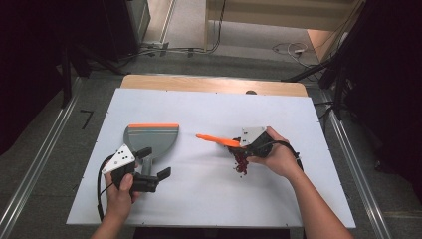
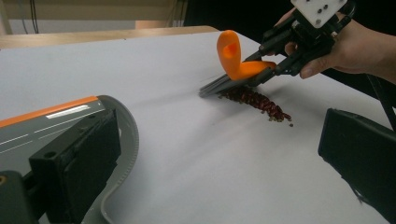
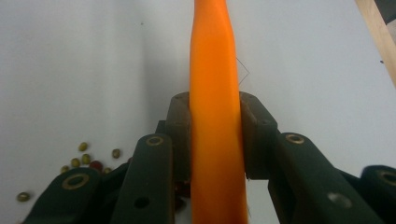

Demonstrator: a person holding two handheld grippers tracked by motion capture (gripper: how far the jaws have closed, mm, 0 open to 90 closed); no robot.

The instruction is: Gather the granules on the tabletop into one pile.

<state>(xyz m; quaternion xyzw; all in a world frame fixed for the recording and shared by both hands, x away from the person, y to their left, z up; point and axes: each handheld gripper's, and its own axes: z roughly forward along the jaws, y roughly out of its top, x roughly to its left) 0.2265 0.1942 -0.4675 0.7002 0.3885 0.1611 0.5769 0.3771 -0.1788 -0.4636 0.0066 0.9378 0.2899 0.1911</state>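
Observation:
A small brush with an orange handle [image 1: 213, 139] [image 3: 214, 84] is clamped in my right gripper [image 1: 239, 144] [image 3: 215, 135], which is shut on it. Its dark bristles [image 2: 219, 86] rest on the white table at the edge of a streak of red and green beans [image 1: 241, 162] [image 2: 259, 101]. A few loose beans [image 3: 79, 158] lie beside the right jaws. A grey dustpan with an orange lip [image 1: 152, 135] [image 2: 56, 121] lies flat at the left. My left gripper [image 1: 154, 163] [image 2: 219, 135] stands open at the dustpan's handle end, one jaw over the pan, nothing between the jaws.
The white tabletop [image 1: 199, 199] has a wooden strip [image 1: 214, 83] along its far edge. Metal rails run along both sides of the table, and cables [image 1: 288, 49] lie on the floor beyond it. Bare table separates the dustpan from the beans.

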